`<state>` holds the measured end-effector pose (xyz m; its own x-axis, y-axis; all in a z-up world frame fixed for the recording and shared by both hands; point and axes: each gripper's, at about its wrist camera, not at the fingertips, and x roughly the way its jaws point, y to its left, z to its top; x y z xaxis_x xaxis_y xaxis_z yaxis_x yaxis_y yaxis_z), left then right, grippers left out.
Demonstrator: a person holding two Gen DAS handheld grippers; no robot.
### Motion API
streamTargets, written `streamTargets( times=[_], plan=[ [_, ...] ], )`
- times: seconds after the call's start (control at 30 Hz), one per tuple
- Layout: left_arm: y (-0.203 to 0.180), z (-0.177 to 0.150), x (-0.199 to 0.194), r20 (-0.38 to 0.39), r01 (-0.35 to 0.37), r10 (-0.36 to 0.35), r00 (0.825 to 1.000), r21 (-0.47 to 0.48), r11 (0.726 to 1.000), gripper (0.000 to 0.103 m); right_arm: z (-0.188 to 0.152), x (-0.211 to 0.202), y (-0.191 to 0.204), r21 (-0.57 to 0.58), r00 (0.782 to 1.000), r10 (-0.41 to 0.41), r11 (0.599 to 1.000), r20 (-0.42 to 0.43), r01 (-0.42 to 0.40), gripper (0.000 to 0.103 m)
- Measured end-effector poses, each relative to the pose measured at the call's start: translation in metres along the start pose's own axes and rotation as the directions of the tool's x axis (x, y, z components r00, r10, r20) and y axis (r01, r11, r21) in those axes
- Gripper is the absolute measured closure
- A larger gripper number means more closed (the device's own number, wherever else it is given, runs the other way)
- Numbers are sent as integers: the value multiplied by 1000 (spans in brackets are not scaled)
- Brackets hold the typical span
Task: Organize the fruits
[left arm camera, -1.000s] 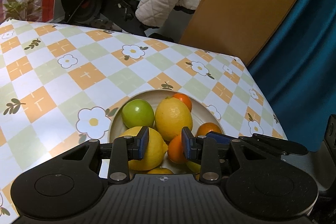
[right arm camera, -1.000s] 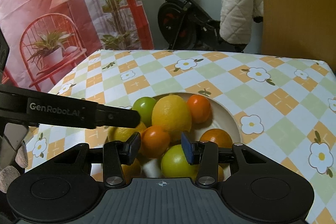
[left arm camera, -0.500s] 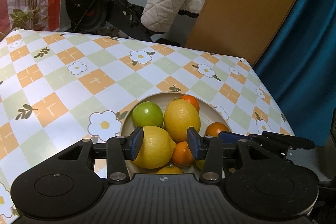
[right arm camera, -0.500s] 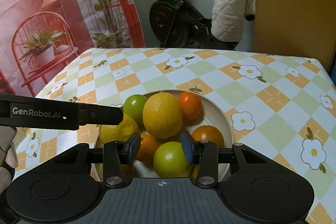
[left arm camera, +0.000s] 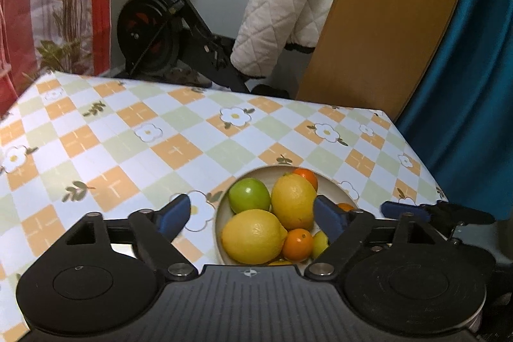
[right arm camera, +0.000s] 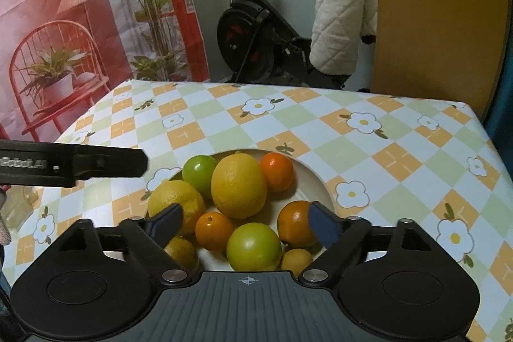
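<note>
Filling the lower centre of both views, a shallow cream bowl [right arm camera: 315,181] sits on the checked floral tablecloth [right arm camera: 400,130] and holds a pile of fruit. In the right wrist view a large lemon [right arm camera: 239,185] lies mid-bowl, with a green apple [right arm camera: 199,170] and a tangerine [right arm camera: 277,171] behind it, a second lemon [right arm camera: 176,202] at the left rim, another green apple [right arm camera: 254,246] nearest the camera, and oranges [right arm camera: 214,230] around it. The right gripper [right arm camera: 245,223] hangs over the pile, its jaws opening with no pad on any fruit. The left gripper [left arm camera: 250,217] is also opening above the bowl's near lemon [left arm camera: 253,236], clear of it. An exercise bike [right arm camera: 256,31] and a quilted white jacket [right arm camera: 343,5] stand beyond the table at upper right.
</note>
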<state>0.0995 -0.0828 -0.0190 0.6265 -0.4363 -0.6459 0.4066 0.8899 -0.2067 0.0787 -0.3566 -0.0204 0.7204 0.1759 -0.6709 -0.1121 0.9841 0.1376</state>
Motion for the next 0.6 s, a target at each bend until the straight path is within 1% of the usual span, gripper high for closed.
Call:
streamTargets(
  times=[0.1,0.2,0.37,0.6],
  plan=[
    [-2,2,-9,15,-25,25,1000,19,1000,16,3,-7,0,8,1000,-8,1000,8,8,6],
    [-3,3,-15,15,-31,31,999,21,999,15,6,-14,1,18,1000,-23,1000,7,23,1],
    [-3,3,-25,26,-39,39,999,11,999,14,9,-23,5,20,999,-53,998,-14,53,1],
    [-3,6,-46,71,-108,106,992,21,994,14,12,-43,9,34,998,-57,998,6,56,1]
  ],
)
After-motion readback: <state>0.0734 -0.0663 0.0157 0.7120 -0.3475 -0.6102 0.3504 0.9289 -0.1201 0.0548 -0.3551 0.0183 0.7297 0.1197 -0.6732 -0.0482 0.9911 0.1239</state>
